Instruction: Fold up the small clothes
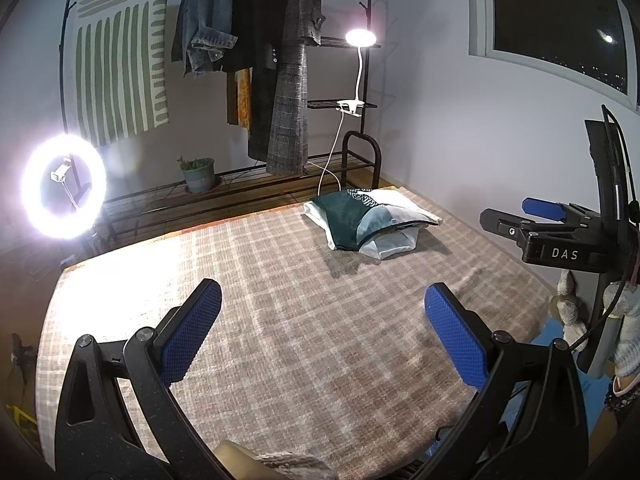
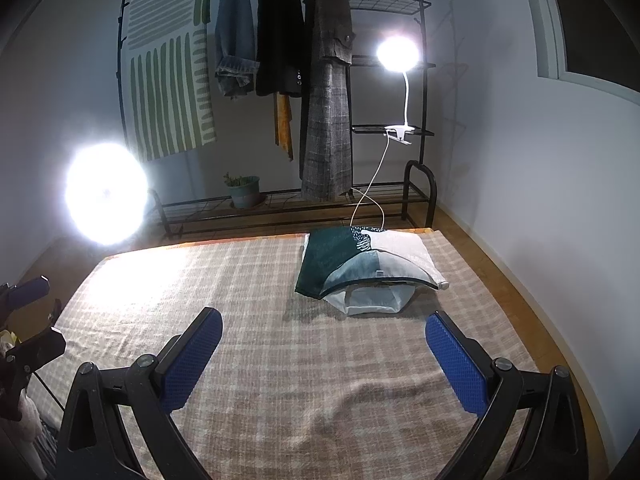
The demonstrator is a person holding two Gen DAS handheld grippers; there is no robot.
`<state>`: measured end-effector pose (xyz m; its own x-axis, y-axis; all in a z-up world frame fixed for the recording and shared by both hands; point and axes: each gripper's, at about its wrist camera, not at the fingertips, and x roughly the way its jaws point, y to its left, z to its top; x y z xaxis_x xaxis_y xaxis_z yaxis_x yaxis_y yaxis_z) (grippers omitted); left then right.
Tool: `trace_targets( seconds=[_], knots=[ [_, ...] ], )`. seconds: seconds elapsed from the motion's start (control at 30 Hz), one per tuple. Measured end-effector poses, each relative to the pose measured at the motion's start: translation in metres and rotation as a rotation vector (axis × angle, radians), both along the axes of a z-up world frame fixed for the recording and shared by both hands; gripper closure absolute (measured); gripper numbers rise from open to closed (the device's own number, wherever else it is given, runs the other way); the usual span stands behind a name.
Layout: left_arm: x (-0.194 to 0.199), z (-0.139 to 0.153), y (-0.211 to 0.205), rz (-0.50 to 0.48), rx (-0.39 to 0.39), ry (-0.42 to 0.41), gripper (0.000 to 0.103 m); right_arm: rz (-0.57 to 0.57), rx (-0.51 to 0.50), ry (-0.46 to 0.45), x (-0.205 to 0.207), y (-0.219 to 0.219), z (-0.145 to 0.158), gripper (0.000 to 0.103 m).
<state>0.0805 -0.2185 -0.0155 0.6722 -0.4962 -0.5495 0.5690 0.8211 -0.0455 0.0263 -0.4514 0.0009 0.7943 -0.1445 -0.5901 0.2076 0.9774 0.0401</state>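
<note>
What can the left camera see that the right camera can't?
Only the left wrist view shows the window with night sky, and the ring light as a clear ring. Only the right wrist view shows the wooden floor by the wall. Both show the folded clothes on the checked blanket, the clothes rack, the plant pot, and open blue fingers.

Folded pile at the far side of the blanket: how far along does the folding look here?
Done: a folded pile lies flat at the far side of the checked blanket, dark green piece on top, white ones beneath. In hand: nothing; left gripper and right gripper are open and empty. Left: no unfolded garment shows.
</note>
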Motion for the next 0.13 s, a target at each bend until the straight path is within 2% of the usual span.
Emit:
trace_targets(
  seconds=[0.13],
  knots=[
    [0.0051, -0.0046, 0.0064, -0.008, 0.017, -0.010, 0.000, -0.003, 0.003, 0.010, 0.0029, 0.0001, -0.0051, 0.000]
  ],
)
